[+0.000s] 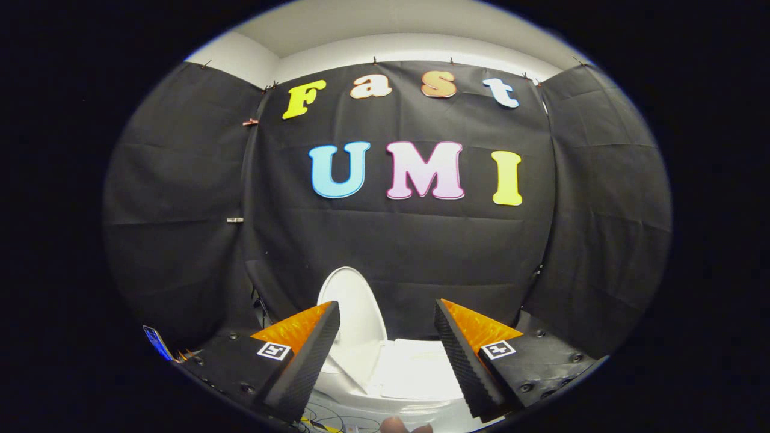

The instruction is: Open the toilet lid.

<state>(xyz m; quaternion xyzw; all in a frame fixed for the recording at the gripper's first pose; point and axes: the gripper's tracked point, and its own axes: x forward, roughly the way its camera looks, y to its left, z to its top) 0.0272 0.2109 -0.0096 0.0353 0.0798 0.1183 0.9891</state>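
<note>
White glossy plastic toilet lid [352, 313] stands raised and upright above the white toilet body [415, 376], just beyond the tool [387, 337], whose fingers gape wide, holding nothing. The opening looks done; nothing seems left.

black cloth wall [397, 252] wraps round the booth, white ceiling [409, 27] above the cloth, a couple of small clips [249, 122] along its left seam, some loose cables [325, 421] on the floor below it

Tool [387, 337] level, fingers spread wide apart, holding nothing.
</note>
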